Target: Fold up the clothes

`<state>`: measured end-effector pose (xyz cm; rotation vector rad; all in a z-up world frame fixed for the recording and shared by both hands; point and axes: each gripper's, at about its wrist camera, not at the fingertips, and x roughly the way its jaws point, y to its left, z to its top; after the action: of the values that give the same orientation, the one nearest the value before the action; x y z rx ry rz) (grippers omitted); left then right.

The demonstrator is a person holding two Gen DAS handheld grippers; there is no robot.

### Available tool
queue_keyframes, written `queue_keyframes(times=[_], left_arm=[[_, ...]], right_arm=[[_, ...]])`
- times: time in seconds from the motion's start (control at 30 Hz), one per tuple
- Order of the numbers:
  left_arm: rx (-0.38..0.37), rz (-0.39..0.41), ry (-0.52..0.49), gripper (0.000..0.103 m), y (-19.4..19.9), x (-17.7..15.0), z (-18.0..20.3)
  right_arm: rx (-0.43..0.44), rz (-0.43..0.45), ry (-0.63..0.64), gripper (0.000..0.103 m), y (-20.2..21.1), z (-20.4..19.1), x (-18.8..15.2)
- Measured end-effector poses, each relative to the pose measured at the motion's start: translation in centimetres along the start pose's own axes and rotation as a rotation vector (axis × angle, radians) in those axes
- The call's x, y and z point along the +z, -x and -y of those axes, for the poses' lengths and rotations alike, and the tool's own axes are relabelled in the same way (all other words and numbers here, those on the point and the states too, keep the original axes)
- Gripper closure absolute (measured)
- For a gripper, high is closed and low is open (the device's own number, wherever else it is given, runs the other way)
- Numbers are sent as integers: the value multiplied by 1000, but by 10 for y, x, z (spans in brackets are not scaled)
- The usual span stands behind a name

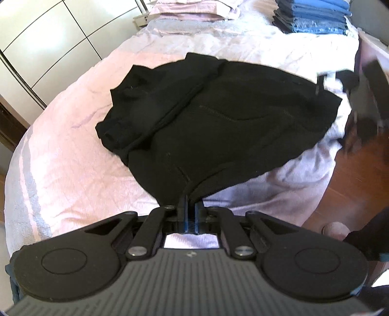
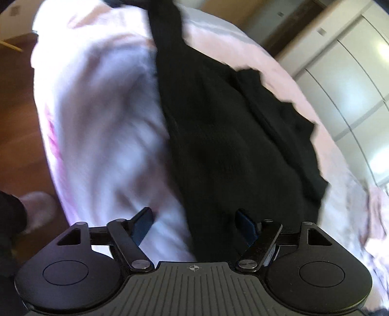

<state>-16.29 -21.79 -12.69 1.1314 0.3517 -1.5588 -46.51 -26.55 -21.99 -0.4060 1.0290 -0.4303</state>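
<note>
Pinching the near corner of the black knit garment point(image 1: 214, 116) spread on the pink quilted bed point(image 1: 73, 170), the left gripper point(image 1: 189, 206) is clamped tight. The right gripper point(image 2: 194, 226) hovers wide open, empty, over the garment's edge. Folding looks barely begun; finished stacks of folded clothes point(image 1: 313, 17) sit beyond the garment.

Left gripper point(image 1: 189, 203) low in the frame's centre, jaws pinched together on the near edge of a black garment point(image 1: 218, 116). Garment spread across mid-frame on a pale pink bedspread point(image 1: 68, 170), partly folded at its left side. Pink folded stack point(image 1: 192, 9) at top centre, blue folded stack point(image 1: 313, 17) at upper right. White wardrobe doors point(image 1: 43, 36) upper left; wooden floor point(image 1: 352, 184) at right.
</note>
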Motion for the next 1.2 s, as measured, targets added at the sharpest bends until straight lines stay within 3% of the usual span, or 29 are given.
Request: queue_keyframes(times=[0.1, 0.13, 0.17, 0.27, 0.37, 0.47, 0.53, 0.63, 0.73, 0.83, 0.97, 1.2], left_arm=[[13, -7, -75, 98, -2, -6, 13], [19, -11, -122, 98, -4, -8, 22], [28, -16, -186, 98, -8, -12, 33], [53, -38, -374, 95, -22, -26, 67], [86, -81, -529, 86, -37, -47, 97], [108, -115, -583, 81, -47, -65, 110], [92, -131, -513, 81, -49, -65, 102], [62, -137, -292, 82, -50, -49, 69], [56, -130, -107, 92, -51, -33, 33], [76, -121, 9, 95, -53, -20, 3], [74, -142, 65, 95, -68, -11, -18], [76, -173, -15, 96, -100, -10, -9]], right_arm=[[-54, -82, 5, 60, -6, 34, -21], [-66, -110, 8, 77, -5, 44, -28], [-63, -131, 7, 85, -5, 53, -34], [-36, -156, 0, 96, -1, 75, -42], [9, -148, 2, 99, 11, 88, -35], [31, -149, -13, 99, 17, 97, -29], [56, -156, -46, 99, 20, 105, -22], [118, -183, -116, 99, 28, 116, -14], [152, -195, -207, 99, 28, 135, -8], [123, -182, -308, 99, 26, 163, -3], [106, -180, -379, 99, 18, 179, -1], [148, -257, -410, 99, -3, 166, -17]])
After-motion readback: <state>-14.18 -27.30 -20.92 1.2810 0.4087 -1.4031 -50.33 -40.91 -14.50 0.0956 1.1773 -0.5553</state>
